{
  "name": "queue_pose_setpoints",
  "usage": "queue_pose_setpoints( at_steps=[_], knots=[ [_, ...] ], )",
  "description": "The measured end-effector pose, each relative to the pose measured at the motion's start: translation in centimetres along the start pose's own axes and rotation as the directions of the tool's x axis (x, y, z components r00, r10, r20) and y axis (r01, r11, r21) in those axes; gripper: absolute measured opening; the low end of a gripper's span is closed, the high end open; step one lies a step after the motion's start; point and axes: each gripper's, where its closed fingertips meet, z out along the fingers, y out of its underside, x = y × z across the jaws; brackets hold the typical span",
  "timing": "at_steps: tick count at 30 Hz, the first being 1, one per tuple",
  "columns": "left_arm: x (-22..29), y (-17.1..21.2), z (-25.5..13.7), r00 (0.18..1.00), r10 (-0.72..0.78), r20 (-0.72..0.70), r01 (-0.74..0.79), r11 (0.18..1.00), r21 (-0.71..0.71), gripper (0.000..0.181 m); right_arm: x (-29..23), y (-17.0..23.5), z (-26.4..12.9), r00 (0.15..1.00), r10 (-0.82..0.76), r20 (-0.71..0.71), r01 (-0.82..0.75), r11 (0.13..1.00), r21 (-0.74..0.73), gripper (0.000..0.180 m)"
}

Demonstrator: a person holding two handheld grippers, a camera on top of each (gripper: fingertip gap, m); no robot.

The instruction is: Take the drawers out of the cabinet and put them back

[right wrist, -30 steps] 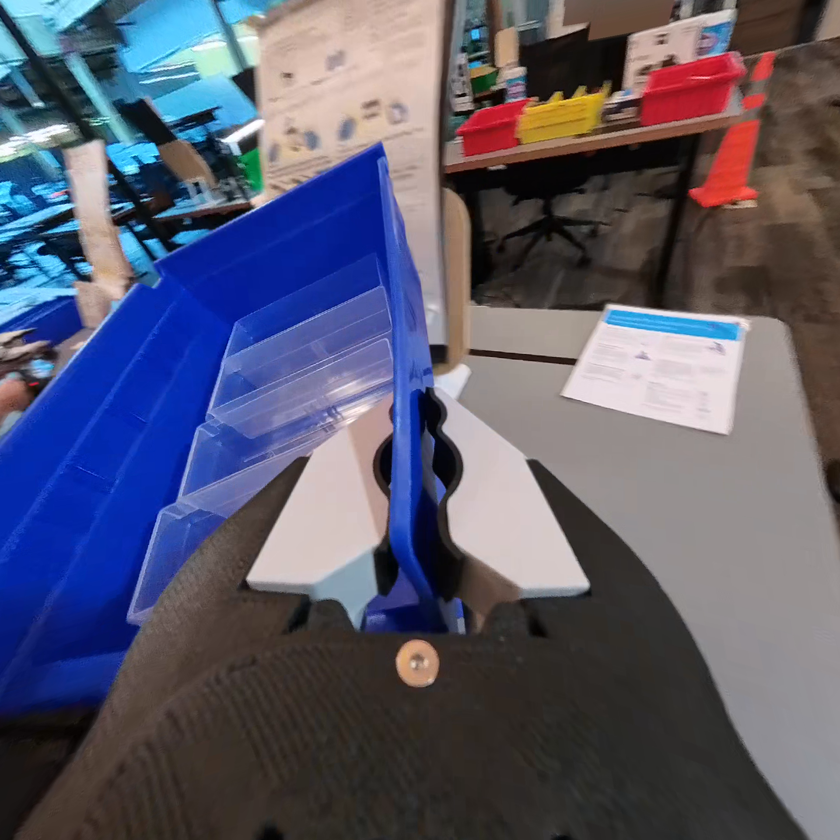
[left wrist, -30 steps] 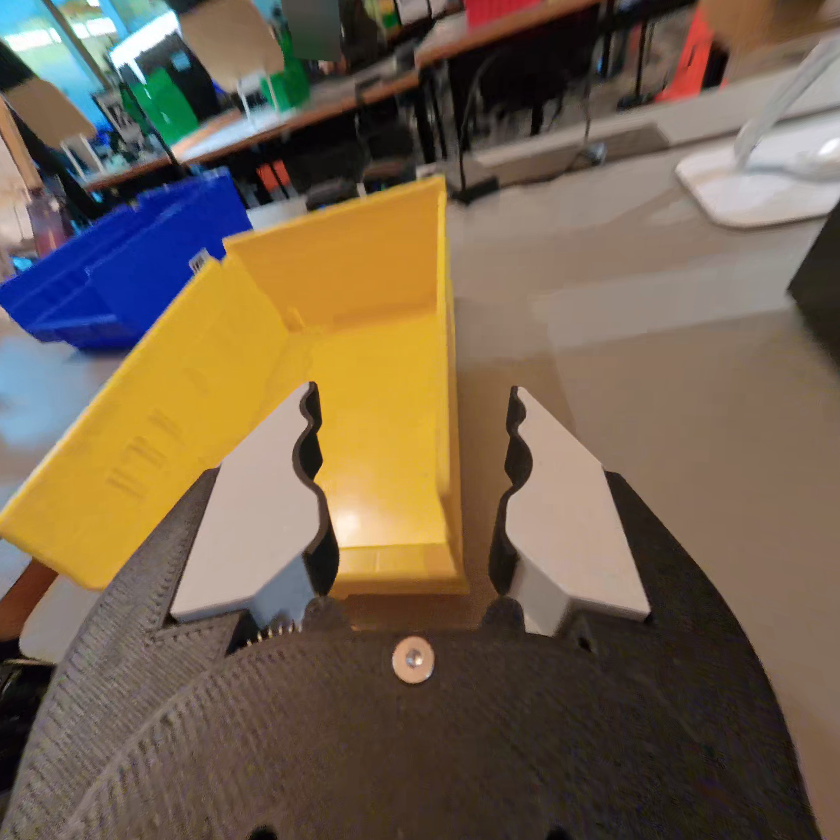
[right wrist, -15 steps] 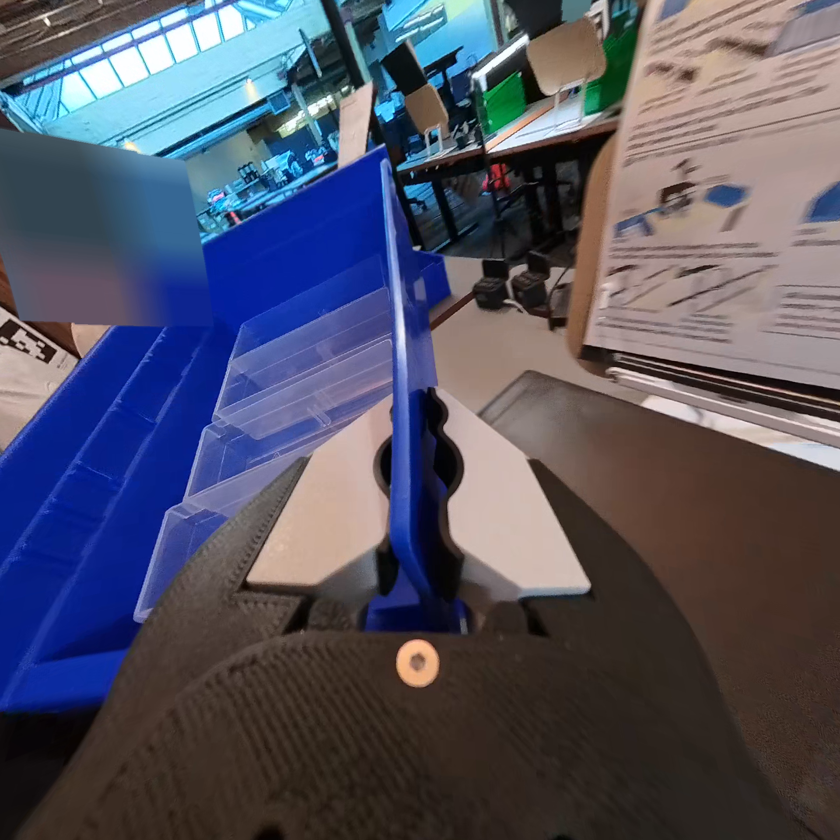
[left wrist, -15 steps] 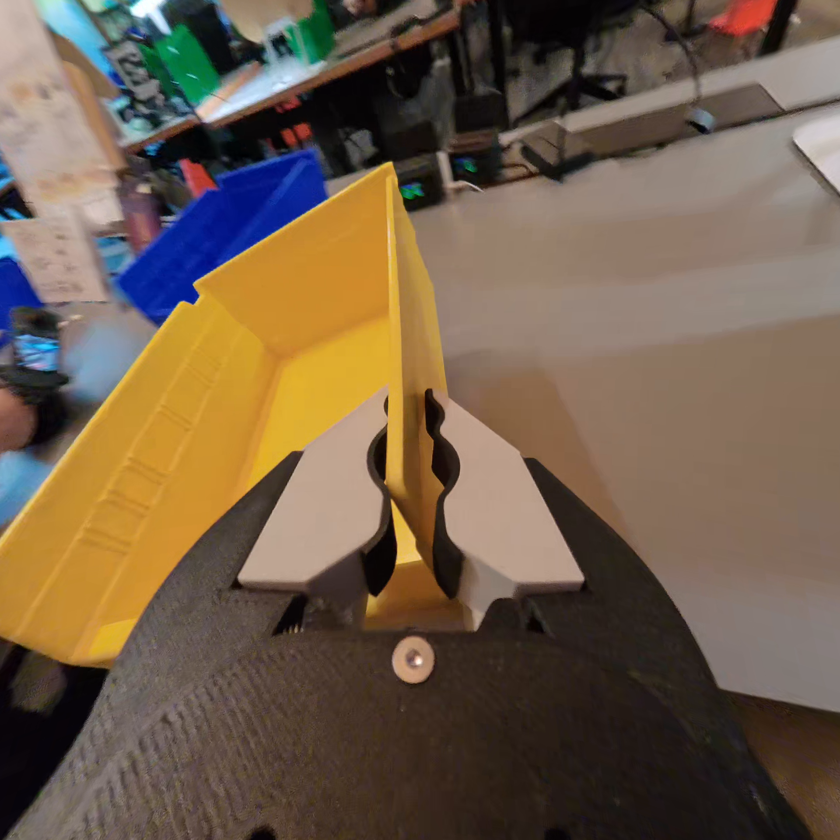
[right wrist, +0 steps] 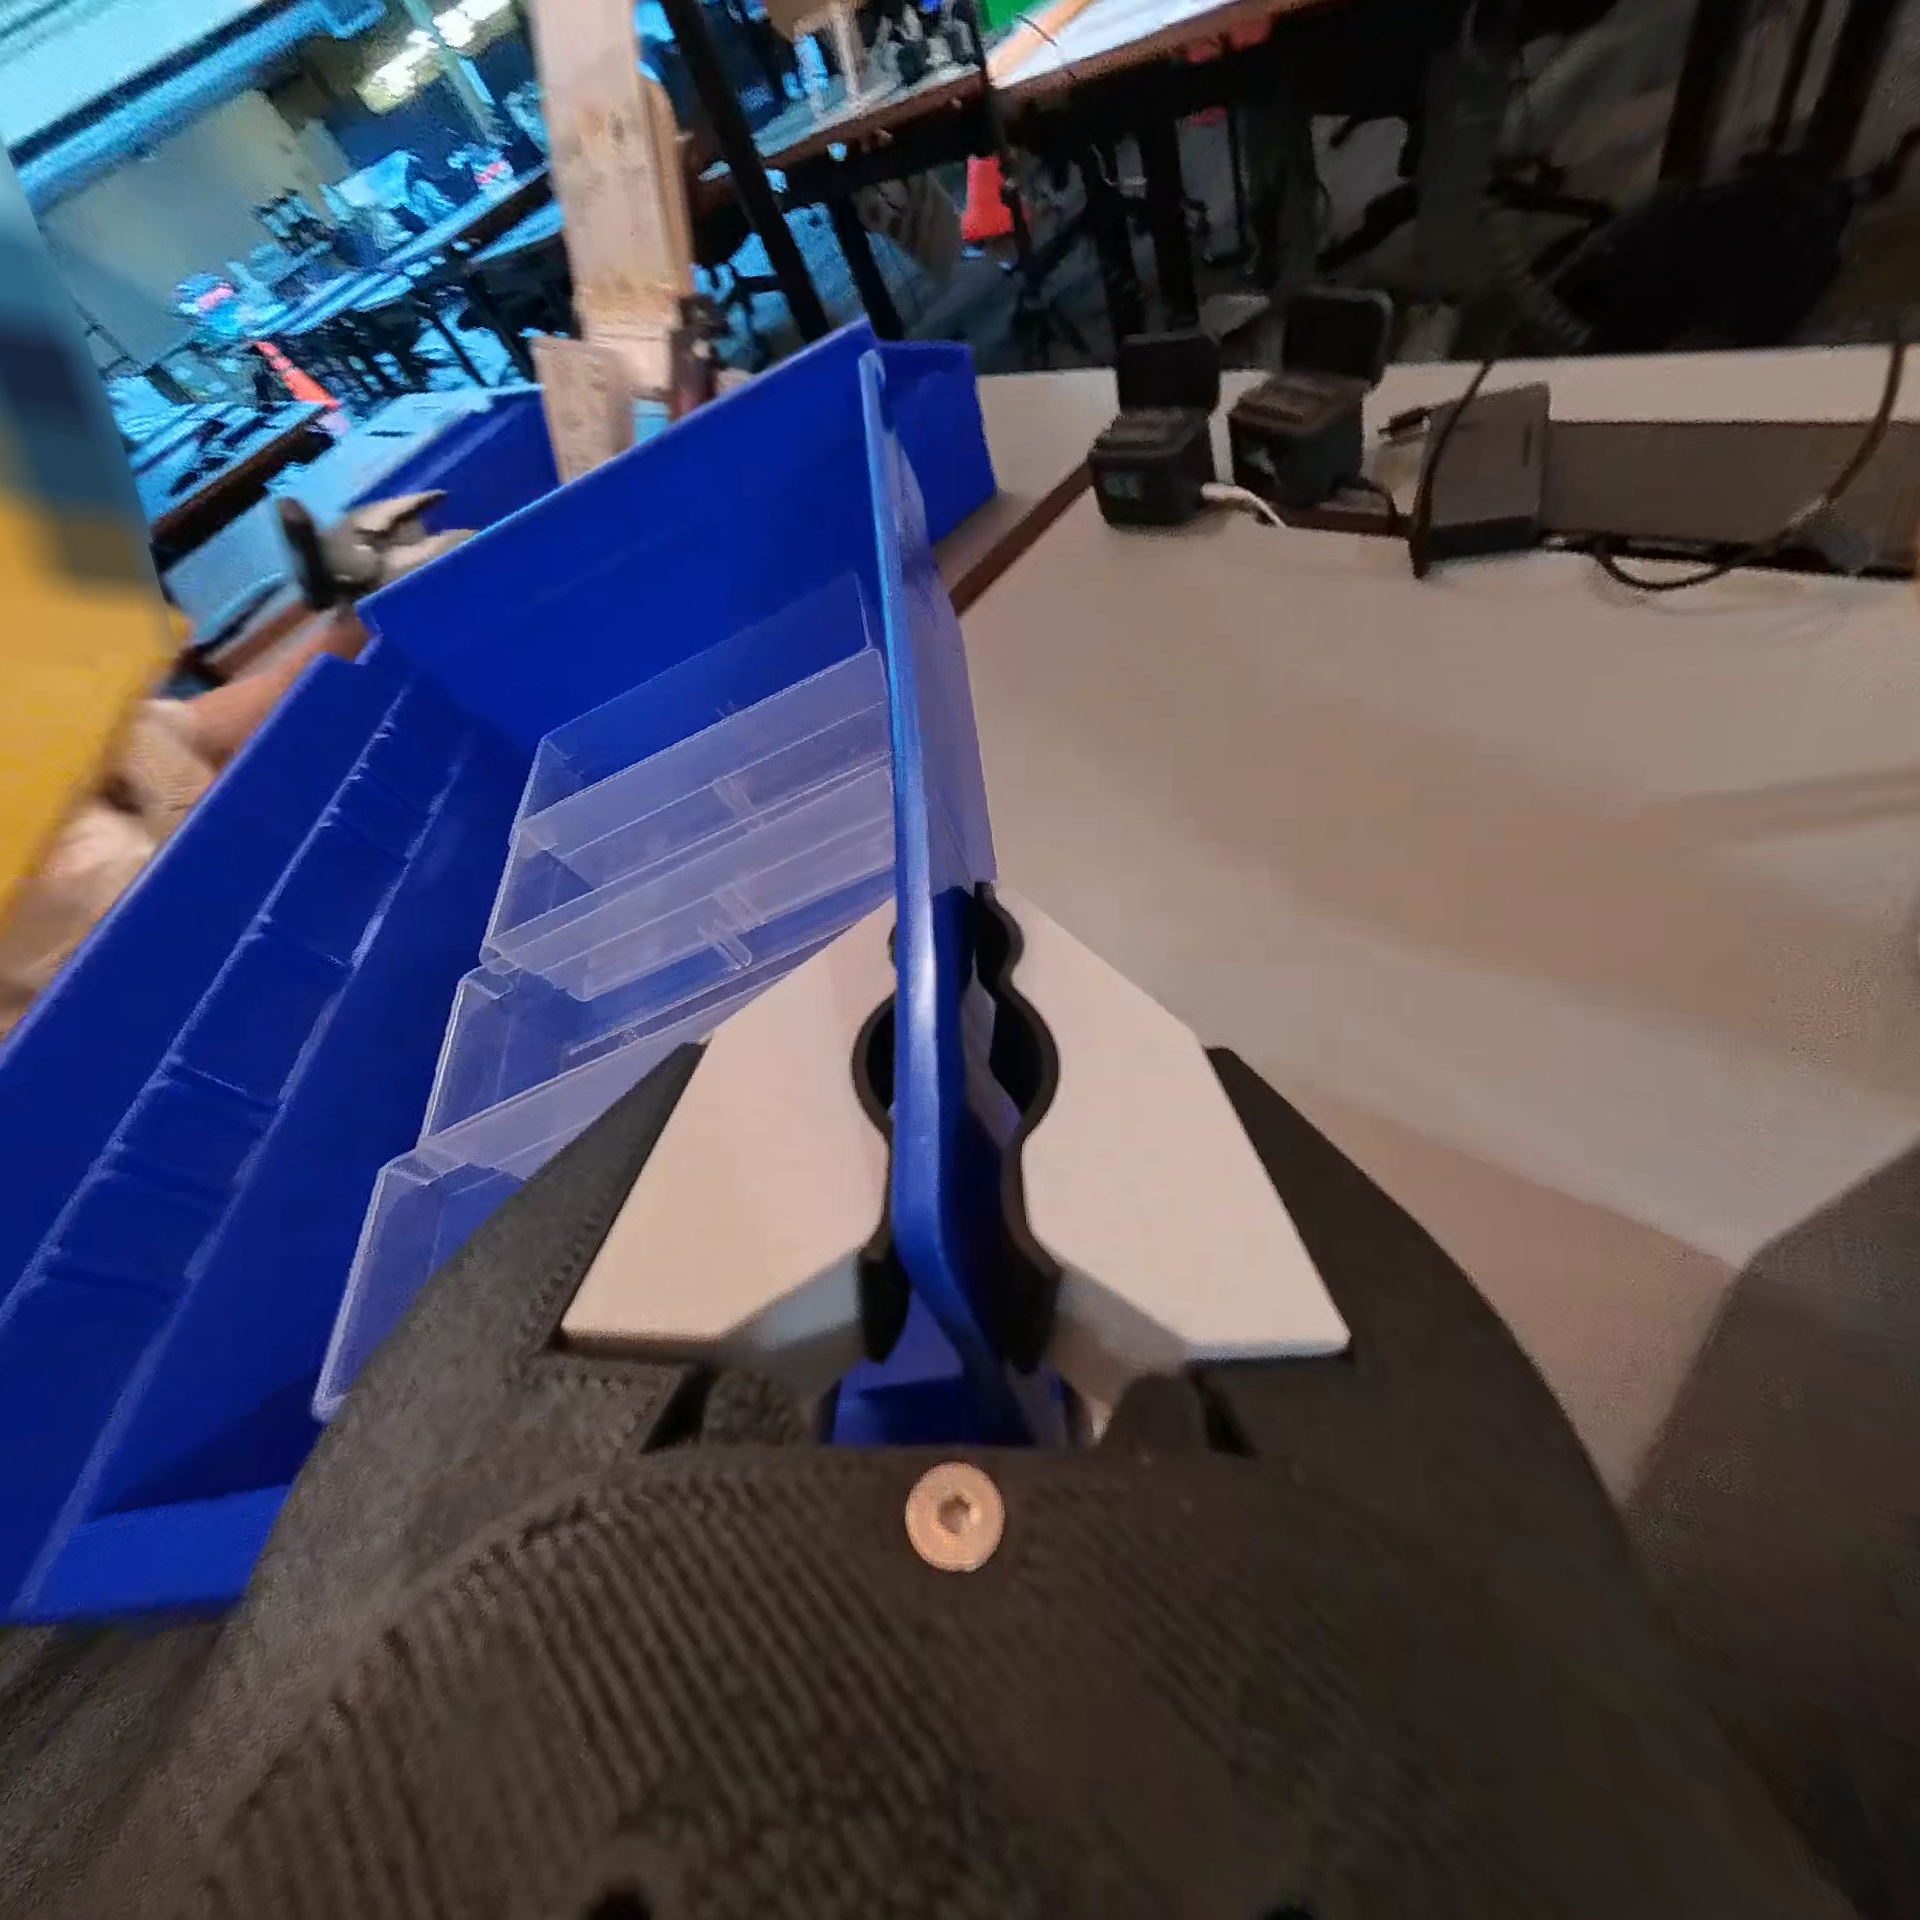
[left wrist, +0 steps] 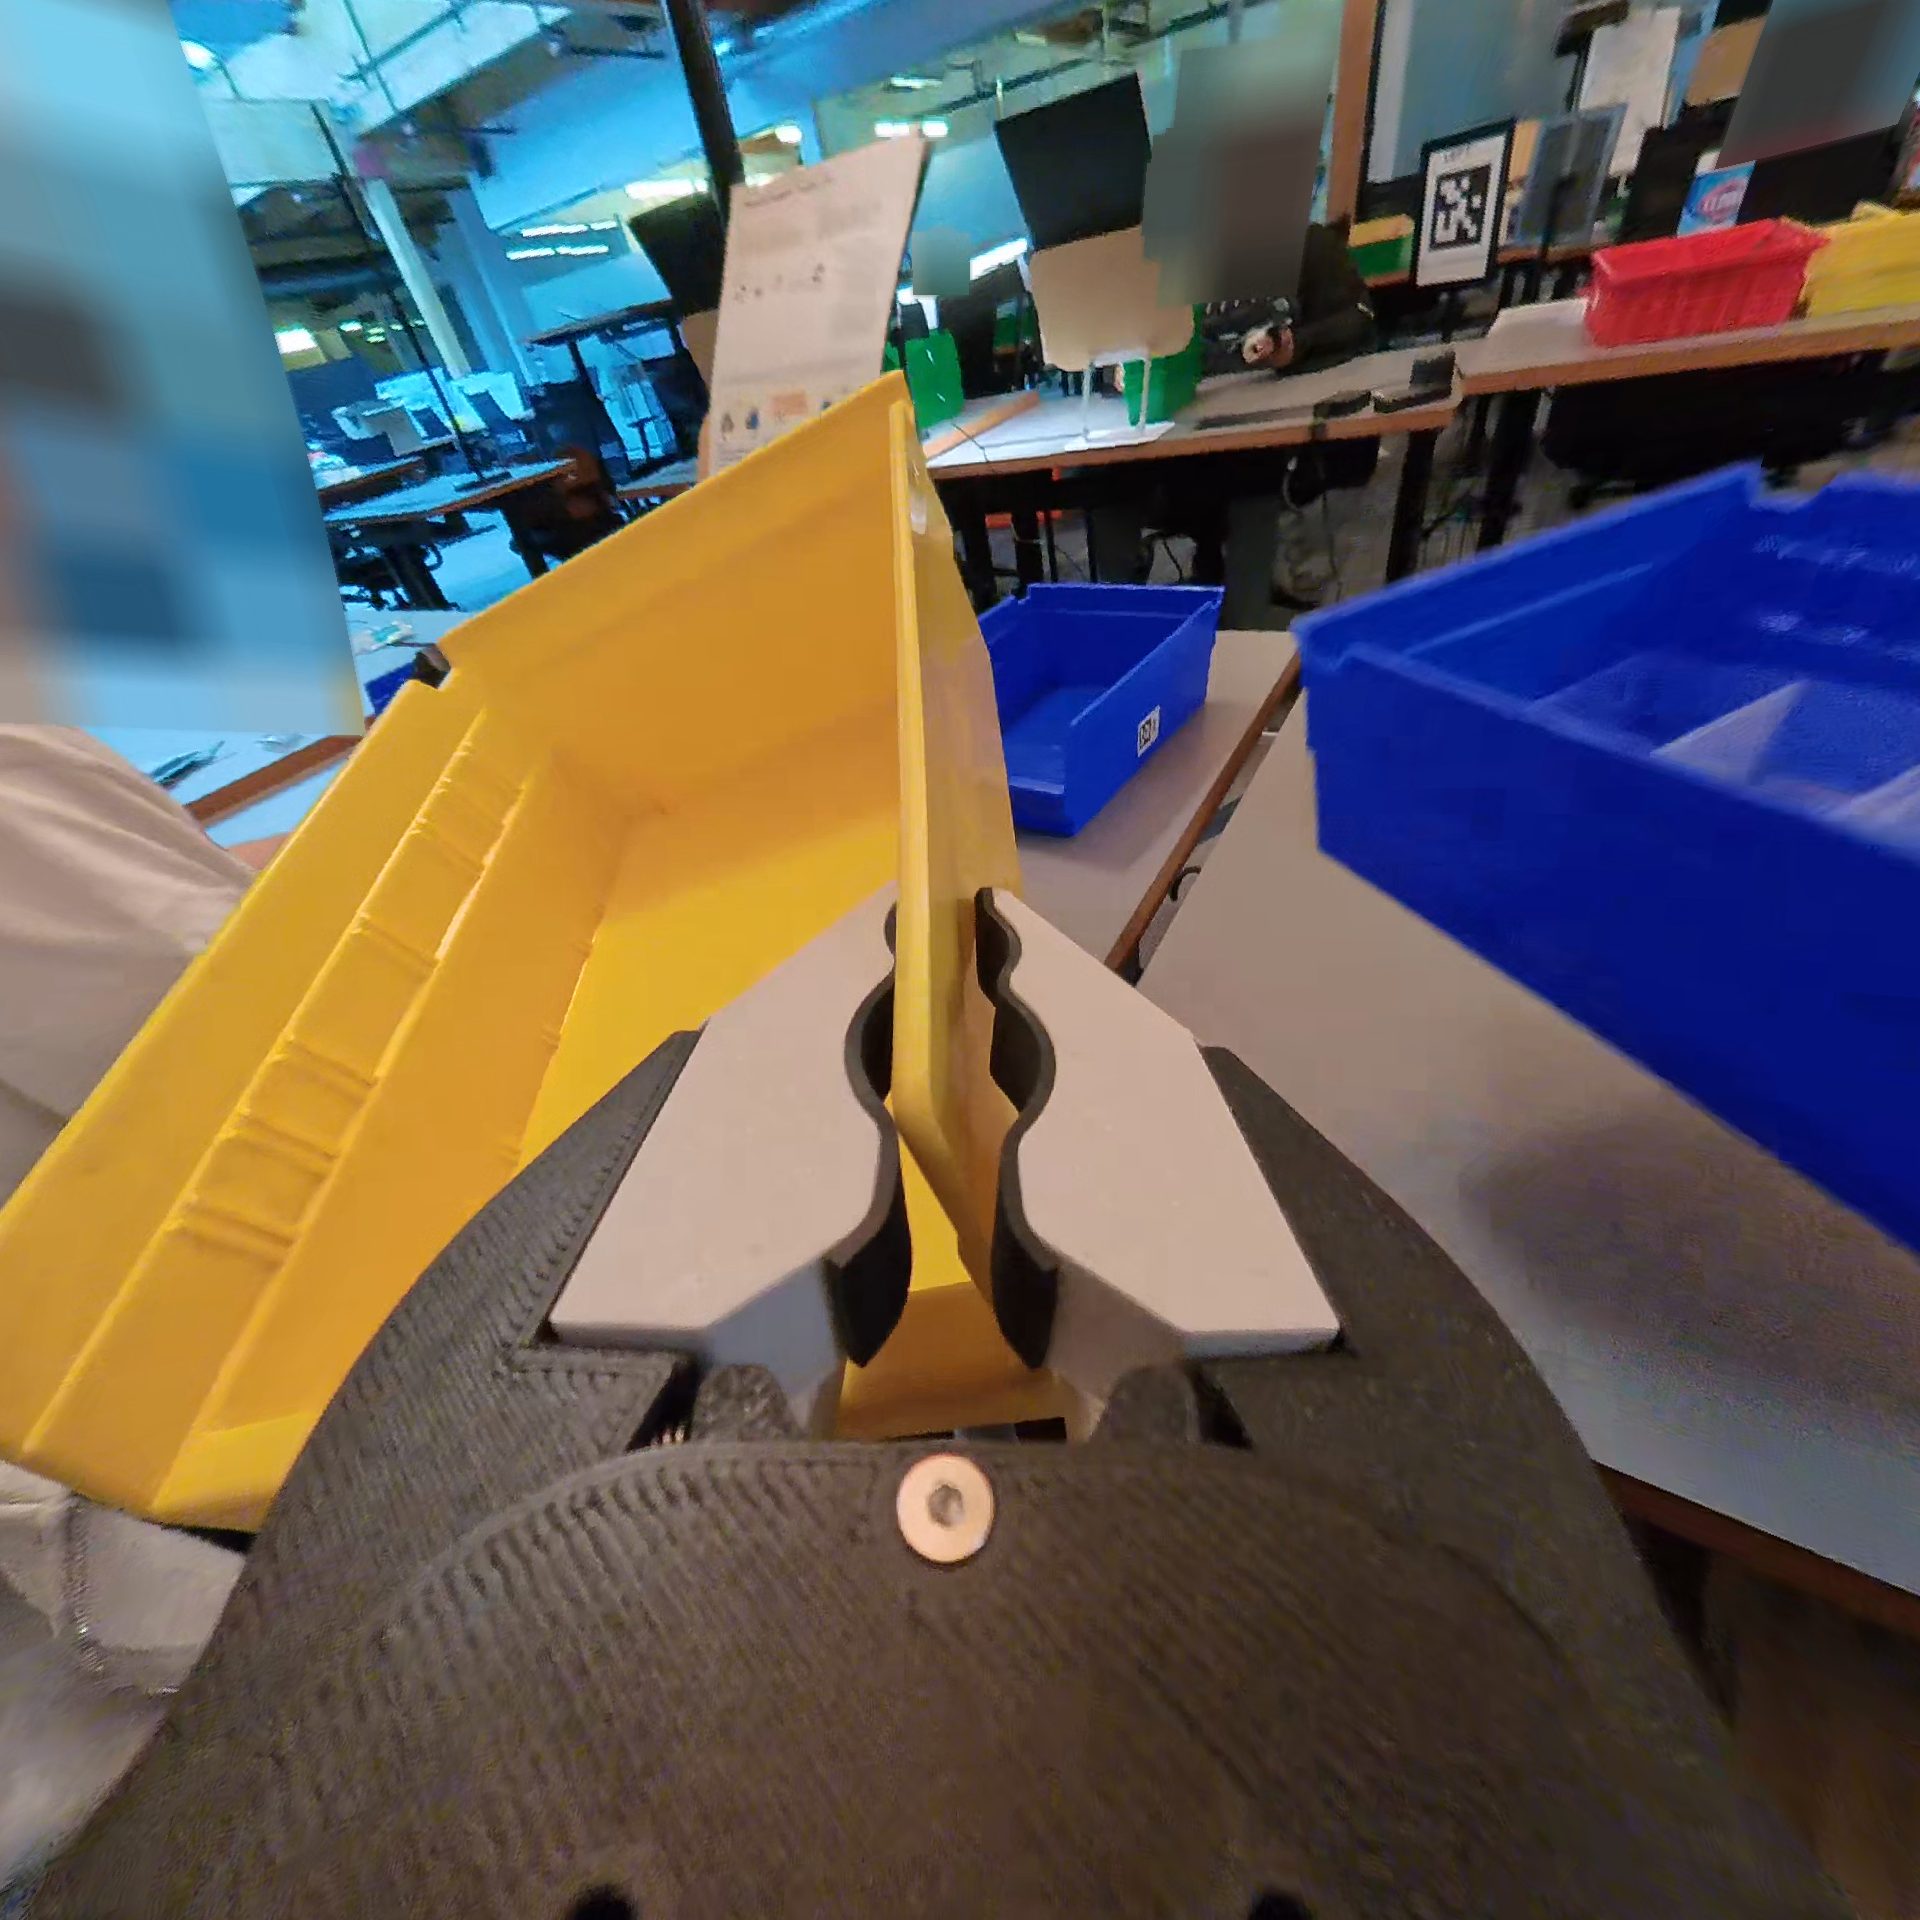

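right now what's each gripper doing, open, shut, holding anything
Left gripper: shut on the side wall of the yellow drawer.
Right gripper: shut on the side wall of the blue drawer.

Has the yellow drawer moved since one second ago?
Yes. The yellow drawer, then flat on the grey table, is now lifted off it, clamped by the left gripper.

The yellow drawer (left wrist: 644, 831) is showing smooth, semi-glossy moulded plastic with ribbed side walls. The blue drawer (right wrist: 312, 997) is reading as the same glossy plastic, carrying clear, shiny plastic dividers (right wrist: 707, 790). The left gripper (left wrist: 940, 925) and right gripper (right wrist: 940, 925) are showing matt grey fingers on rough, layered black printed bodies, each bearing a bright metal screw (left wrist: 943, 1507). The grey tabletop (right wrist: 1455, 831) is looking smooth and matt.
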Motion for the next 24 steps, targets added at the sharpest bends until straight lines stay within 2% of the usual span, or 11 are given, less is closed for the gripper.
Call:
queue_pose_setpoints(
  at_steps=[1, 5, 8, 12, 17, 21, 24],
  knots=[
    [-0.1, -0.3, -0.4, 1.000, 0.003, 0.002, -0.003, 1.000, 0.010, 0.002, 0.7, 0.9, 1.9, 1.000, 0.009, -0.028, -0.009, 1.000, -0.005, 0.007],
    [0.4, -1.7, -1.1, 1.000, 0.009, 0.007, -0.009, 0.998, 0.057, 0.003, 3.3, 4.5, 8.4, 0.988, 0.033, -0.152, -0.031, 0.999, 0.020, 0.007],
    [1.4, -2.7, -0.8, 1.000, 0.024, 0.014, -0.025, 0.996, 0.087, 0.002, 4.2, 6.8, 11.4, 0.972, 0.085, -0.217, -0.071, 0.995, 0.074, 0.007],
    [3.1, -3.4, 0.0, 0.998, 0.057, 0.010, -0.058, 0.992, 0.112, 0.002, 3.9, 9.4, 13.4, 0.942, 0.178, -0.285, -0.141, 0.979, 0.147, 0.007],
    [5.6, -3.7, 0.3, 0.996, 0.086, -0.035, -0.081, 0.988, 0.130, 0.002, 1.6, 11.5, 14.3, 0.903, 0.226, -0.365, -0.156, 0.965, 0.210, 0.012],
    [7.5, -5.0, -1.0, 0.991, 0.111, -0.079, -0.096, 0.980, 0.172, 0.001, -3.0, 13.2, 14.2, 0.955, 0.147, -0.258, -0.126, 0.987, 0.096, 0.044],
    [8.8, -6.0, -2.2, 0.986, 0.125, -0.114, -0.099, 0.973, 0.208, 0.001, -5.6, 14.6, 12.1, 0.985, 0.109, -0.132, -0.110, 0.994, -0.003, 0.040]
  ],
)
